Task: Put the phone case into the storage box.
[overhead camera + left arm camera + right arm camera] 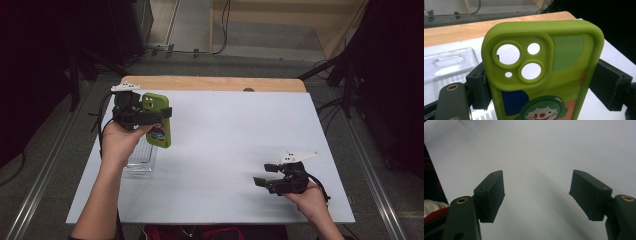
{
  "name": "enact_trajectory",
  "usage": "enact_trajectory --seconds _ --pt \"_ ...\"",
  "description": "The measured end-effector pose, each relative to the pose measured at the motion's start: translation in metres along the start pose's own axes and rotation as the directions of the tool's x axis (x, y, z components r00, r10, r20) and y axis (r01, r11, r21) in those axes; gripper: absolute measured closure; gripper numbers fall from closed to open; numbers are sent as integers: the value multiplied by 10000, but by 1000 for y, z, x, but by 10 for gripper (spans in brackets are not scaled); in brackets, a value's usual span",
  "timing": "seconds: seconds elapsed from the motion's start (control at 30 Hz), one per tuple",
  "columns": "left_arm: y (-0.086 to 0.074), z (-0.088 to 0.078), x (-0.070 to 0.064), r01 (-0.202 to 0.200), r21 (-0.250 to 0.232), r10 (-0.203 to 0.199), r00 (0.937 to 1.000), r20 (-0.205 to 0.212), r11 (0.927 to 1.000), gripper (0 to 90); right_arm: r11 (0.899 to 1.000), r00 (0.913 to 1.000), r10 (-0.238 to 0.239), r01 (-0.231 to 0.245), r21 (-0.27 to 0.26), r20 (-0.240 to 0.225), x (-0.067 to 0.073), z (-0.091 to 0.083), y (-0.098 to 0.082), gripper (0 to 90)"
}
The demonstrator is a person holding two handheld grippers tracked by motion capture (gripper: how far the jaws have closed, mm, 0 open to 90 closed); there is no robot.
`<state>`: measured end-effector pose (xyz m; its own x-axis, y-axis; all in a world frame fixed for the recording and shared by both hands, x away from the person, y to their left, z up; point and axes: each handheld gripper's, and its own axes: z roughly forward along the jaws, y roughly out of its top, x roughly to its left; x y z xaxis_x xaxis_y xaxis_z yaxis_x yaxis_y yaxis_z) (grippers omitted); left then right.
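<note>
A lime-green phone case [162,136] with a clown picture and camera cut-outs is held up above the table's left side. My left gripper [159,114] is shut on it, one pad on each long edge. In the left gripper view the case [544,32] stands upright between the jaws of that gripper [544,86], its back facing the camera. My right gripper [265,174] rests low over the white surface at the front right. Its jaws stand open with nothing between them, as the right gripper view shows [537,195].
A clear plastic packaging tray [140,161] lies on the white table sheet [225,130] below the left hand, and it appears behind the case [449,62] too. A wooden table edge [215,83] runs along the back. Dark stands and cables flank the table.
</note>
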<state>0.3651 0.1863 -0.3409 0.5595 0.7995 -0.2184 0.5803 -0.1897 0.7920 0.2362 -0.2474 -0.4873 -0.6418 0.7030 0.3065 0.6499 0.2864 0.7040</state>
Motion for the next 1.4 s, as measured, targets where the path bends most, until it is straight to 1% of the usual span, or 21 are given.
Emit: enact_trajectory --seconds 0.13,0.23,0.33,0.37,0.43,0.47,0.57,0.63,0.7,0.77,0.83,0.87,1.0,1.13,1.2,1.27,1.4 --pt "3 1 7 96 -37 -96 10000 -26 9999 170 10000 10000 30 -30 -5 -5 0 -1 -1 260" --pt "5 2 9 24 0 -24 9999 -166 10000 170 10000 10000 38 -38 -15 -9 0 -1 -1 260" --pt "8 2 12 67 -26 -67 9999 -160 10000 170 10000 10000 1 -1 -16 -9 1 -1 -1 260" --pt "10 3 14 -2 -1 2 9998 -221 10000 170 10000 10000 -28 28 -25 -33 1 0 -1 260" --pt "13 5 17 73 4 -73 9996 -255 10000 170 10000 10000 -61 61 14 -38 1 0 -1 260" --pt "15 5 18 70 -57 -72 9994 -327 10000 170 10000 9999 -68 68 -3 -82 1 1 -1 260" --pt "18 7 21 87 -140 -92 9993 -360 9999 170 10000 9999 -57 57 37 -121 1 2 -1 260" --pt "20 8 23 -61 -214 50 9985 -544 9998 170 10000 9999 -57 57 -5 -129 1 1 -1 260" --pt "21 10 25 -128 -131 119 9976 -688 9998 170 10000 10000 -44 44 2 -57 1 1 -1 260" --pt "23 12 26 -85 -102 77 9973 -726 9999 170 10000 10000 -41 41 0 78 0 0 -1 260" --pt "24 13 28 -31 -110 22 9969 -787 9999 170 10000 10000 -30 30 5 23 0 1 -1 260" --pt "25 15 30 64 -98 -71 9967 -806 9999 170 10000 10000 -20 20 18 25 0 1 -1 260" --pt "28 18 35 112 -21 -113 9957 -921 9999 170 10000 10000 -34 34 -4 -42 0 1 -1 260" --pt "31 19 40 228 -136 -240 9946 -1009 9996 170 10000 10000 -18 18 -26 -83 0 1 -1 260" --pt "31 20 44 348 -152 -362 9943 -1004 9993 169 10000 9998 73 -73 -34 -176 1 1 -1 260" --pt "32 20 47 462 -178 -478 9935 -1035 9988 169 10000 9998 4 -4 -26 -200 2 1 -1 260" --pt "33 22 52 451 -284 -482 9915 -1207 9986 170 10000 9997 -39 40 40 -232 2 2 -1 260"
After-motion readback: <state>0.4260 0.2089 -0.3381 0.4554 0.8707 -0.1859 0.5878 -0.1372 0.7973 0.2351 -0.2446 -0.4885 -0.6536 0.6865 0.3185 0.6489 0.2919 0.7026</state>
